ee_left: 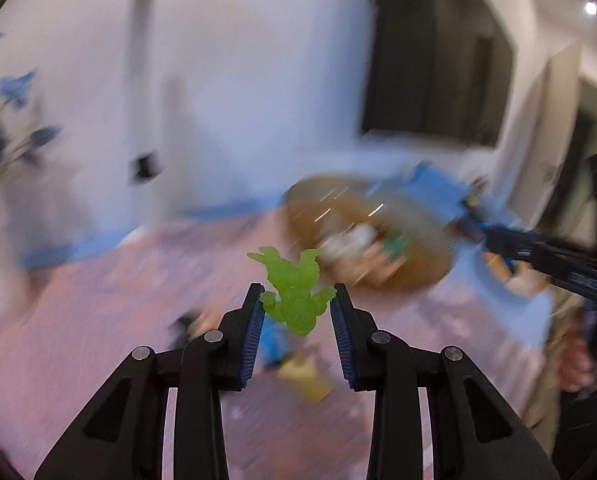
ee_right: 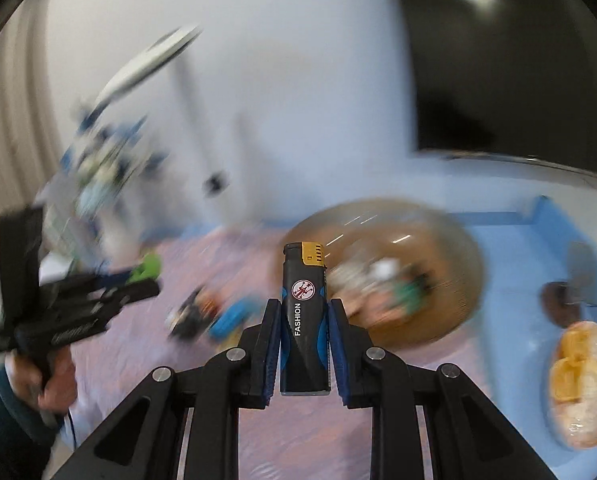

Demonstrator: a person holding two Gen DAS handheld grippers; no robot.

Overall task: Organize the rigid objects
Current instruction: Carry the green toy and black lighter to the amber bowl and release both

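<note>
My left gripper (ee_left: pixel 297 300) is shut on a translucent green toy figure (ee_left: pixel 294 290) and holds it in the air above the pink table. My right gripper (ee_right: pixel 303 308) is shut on an upright black and blue lighter (ee_right: pixel 303 320) with a gold top and the word FASHION. A round brown basket (ee_left: pixel 378 236) with several small objects in it stands beyond both grippers; it also shows in the right wrist view (ee_right: pixel 450 248). Both views are motion-blurred. The right gripper (ee_left: pixel 554 256) shows at the right of the left wrist view, the left gripper (ee_right: pixel 98 300) at the left of the right wrist view.
Small blurred objects lie on the pink cloth: a blue one (ee_right: pixel 230 316) and a dark one (ee_right: pixel 186 312), and a tan block (ee_left: pixel 304 376). A blue tray (ee_right: pixel 518 260) at the right holds wrapped bread (ee_right: pixel 582 384) and a dark item (ee_right: pixel 558 300). Flowers (ee_right: pixel 98 168) stand at the left.
</note>
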